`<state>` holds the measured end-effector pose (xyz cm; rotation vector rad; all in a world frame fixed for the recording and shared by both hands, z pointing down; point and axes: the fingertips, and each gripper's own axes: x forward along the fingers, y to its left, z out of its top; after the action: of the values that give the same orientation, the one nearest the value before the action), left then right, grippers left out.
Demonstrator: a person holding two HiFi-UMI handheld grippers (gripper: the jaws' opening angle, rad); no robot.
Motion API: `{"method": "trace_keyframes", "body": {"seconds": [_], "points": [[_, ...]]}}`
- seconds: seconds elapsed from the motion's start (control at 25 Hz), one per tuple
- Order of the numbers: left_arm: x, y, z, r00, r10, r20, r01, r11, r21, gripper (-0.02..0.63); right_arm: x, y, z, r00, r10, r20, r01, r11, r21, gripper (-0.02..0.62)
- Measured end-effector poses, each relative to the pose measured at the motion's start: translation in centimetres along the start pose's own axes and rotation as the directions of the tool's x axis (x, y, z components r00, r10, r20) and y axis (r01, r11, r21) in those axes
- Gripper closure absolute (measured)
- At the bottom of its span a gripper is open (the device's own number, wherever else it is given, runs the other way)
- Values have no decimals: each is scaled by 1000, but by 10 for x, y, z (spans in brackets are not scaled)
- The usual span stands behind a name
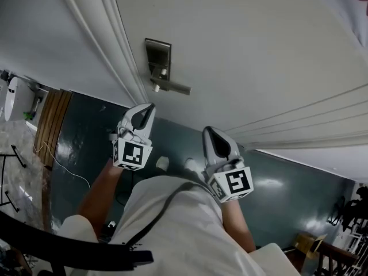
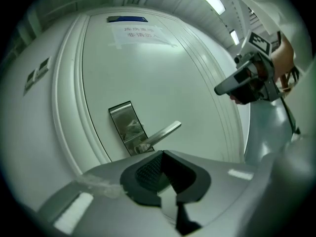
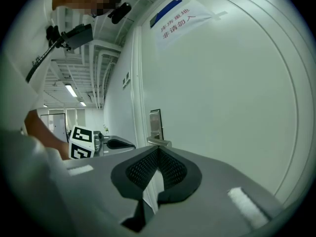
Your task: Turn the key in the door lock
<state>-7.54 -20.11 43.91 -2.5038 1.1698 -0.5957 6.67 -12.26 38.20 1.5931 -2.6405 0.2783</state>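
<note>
A white door fills the head view. On it sits a steel lock plate (image 1: 157,58) (image 2: 126,125) (image 3: 156,125) with a lever handle (image 1: 174,87) (image 2: 163,131) pointing right. A small pale stub (image 1: 155,88) juts out at the plate's lower end; whether it is the key I cannot tell. My left gripper (image 1: 149,108) (image 2: 162,154) points at the door just below the plate, apart from it, jaws shut and empty. My right gripper (image 1: 209,132) (image 3: 158,149) hangs further right and lower, also shut with nothing in it, and shows in the left gripper view (image 2: 224,89).
A paper notice (image 2: 140,33) (image 3: 183,19) is taped high on the door. The moulded door frame (image 1: 109,45) runs left of the lock. Below lies a dark green floor (image 1: 86,142) with a white cable (image 1: 69,168) and a wooden panel (image 1: 52,119) at the left.
</note>
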Motion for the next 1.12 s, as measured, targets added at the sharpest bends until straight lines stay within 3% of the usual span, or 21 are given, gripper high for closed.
{"method": "trace_keyframes", "body": {"seconds": [0.24,0.44,0.56,0.96,1.12], "points": [[12,11,-20,994,89,-58,-81,988,133,600,18,-1,2,997,78,-15,-79,997,-25,588],[26,12,-22,989,136,-64,-118,967,226,598,23,-7,-2,998,63,-14,-64,997,-35,588],[33,15,-27,988,140,-72,-113,950,291,598,28,-4,-6,998,60,-15,-60,998,-32,588],[56,13,-45,988,121,-100,-69,906,417,491,56,21,-23,996,90,-29,-91,995,-37,588],[63,13,-49,987,125,-102,-61,872,486,459,64,24,-29,995,87,-42,-89,996,-31,588]]}}
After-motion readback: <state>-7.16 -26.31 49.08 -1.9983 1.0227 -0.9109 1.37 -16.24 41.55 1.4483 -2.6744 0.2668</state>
